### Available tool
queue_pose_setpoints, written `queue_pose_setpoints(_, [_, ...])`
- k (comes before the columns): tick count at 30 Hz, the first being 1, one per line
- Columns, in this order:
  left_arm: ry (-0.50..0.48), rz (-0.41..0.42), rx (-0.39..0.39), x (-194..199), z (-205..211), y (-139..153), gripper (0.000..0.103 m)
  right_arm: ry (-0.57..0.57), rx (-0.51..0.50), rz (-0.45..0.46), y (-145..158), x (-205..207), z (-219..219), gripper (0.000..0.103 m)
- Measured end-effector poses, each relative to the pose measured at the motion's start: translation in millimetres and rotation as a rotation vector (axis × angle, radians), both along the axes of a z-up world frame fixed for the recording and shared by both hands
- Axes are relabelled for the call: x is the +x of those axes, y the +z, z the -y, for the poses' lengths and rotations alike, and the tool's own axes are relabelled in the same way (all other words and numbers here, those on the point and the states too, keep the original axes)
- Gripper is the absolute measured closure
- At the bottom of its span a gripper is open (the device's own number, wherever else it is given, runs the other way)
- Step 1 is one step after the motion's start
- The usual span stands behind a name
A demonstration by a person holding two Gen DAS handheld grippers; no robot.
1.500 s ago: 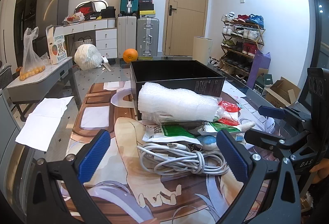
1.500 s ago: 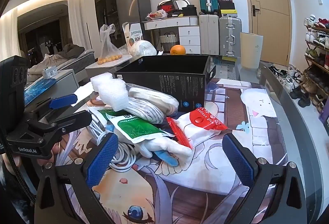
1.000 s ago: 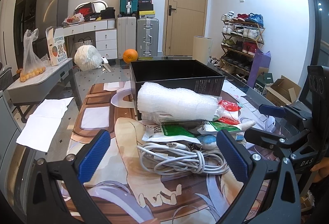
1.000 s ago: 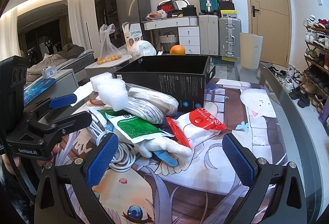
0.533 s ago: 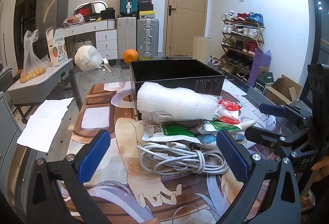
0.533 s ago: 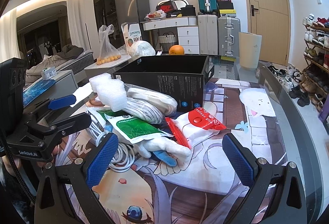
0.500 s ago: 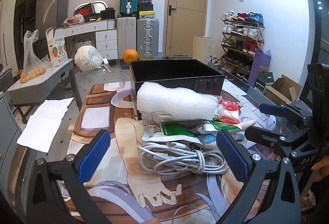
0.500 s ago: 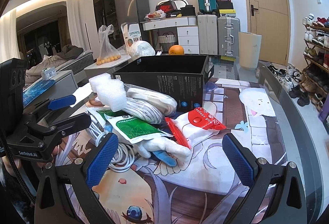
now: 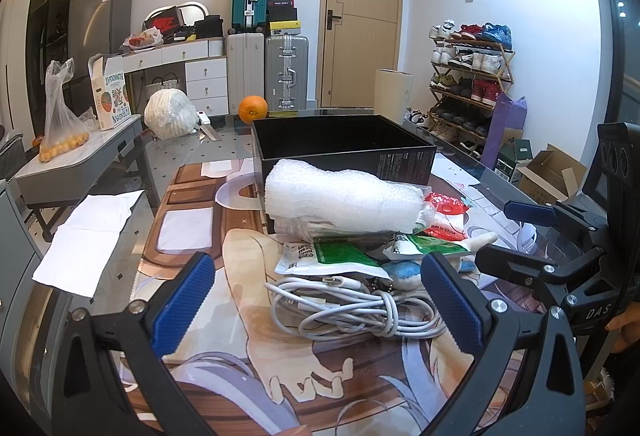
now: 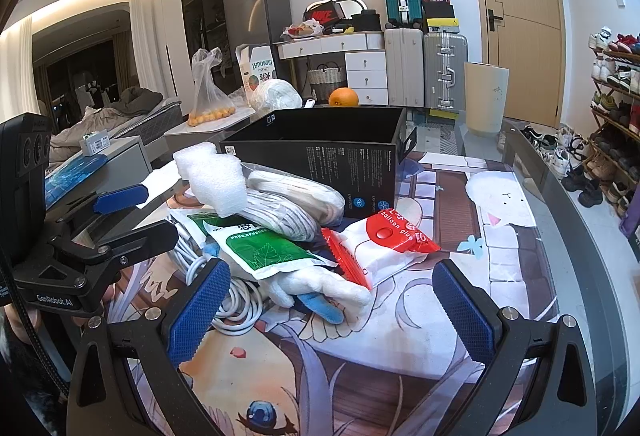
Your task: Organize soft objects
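Both grippers, left (image 9: 316, 300) & right (image 10: 330, 306), spread wide w/ nothing held, poised just short of soft-goods pile — cable coil (image 9: 352, 306), green pouch (image 10: 264, 250), foam roll (image 9: 344, 198) — heaped vs. near wall of empty black box (image 9: 340, 152); sorting apparently not yet begun, next likely a first grab.

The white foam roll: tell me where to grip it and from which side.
Take the foam roll across its thick middle, coming down from above with open jaws. It lies on its side on top of the pile, long axis running left to right in front of the black box, so its top is clear. The left gripper faces it most directly.
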State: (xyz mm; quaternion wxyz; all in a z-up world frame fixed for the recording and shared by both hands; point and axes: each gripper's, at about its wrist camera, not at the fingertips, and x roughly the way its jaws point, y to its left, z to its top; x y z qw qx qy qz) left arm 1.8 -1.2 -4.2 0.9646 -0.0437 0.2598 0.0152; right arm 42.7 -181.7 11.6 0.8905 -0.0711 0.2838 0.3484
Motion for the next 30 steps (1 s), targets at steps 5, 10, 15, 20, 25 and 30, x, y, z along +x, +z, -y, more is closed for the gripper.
queue_pose_setpoints(5, [-0.001, -0.001, 0.0, 0, 0, 0, 0.0, 0.0, 0.0, 0.0, 0, 0, 0, 0.0])
queue_pose_setpoints(10, [-0.001, -0.001, 0.001, 0, 1, 0, 0.0, 0.0, -0.001, 0.0, 0, 0, 1, 0.0])
queue_pose_setpoints(15, [-0.003, -0.005, 0.005, 0, 2, 0, 0.0, 0.0, 0.0, -0.001, 0, 0, 0, 0.0])
queue_pose_setpoints(20, [-0.001, -0.011, 0.01, 1, 1, -1, 0.0, 0.0, -0.007, -0.004, 0, 2, 1, 0.0])
queue_pose_setpoints(25, [-0.007, -0.014, 0.007, 3, -1, 1, 0.0, -0.005, -0.018, -0.013, 0, 1, -2, 0.0])
queue_pose_setpoints(30, [-0.001, -0.013, -0.021, 6, -9, 7, 0.0, -0.007, -0.031, 0.002, 3, 1, -5, 0.0])
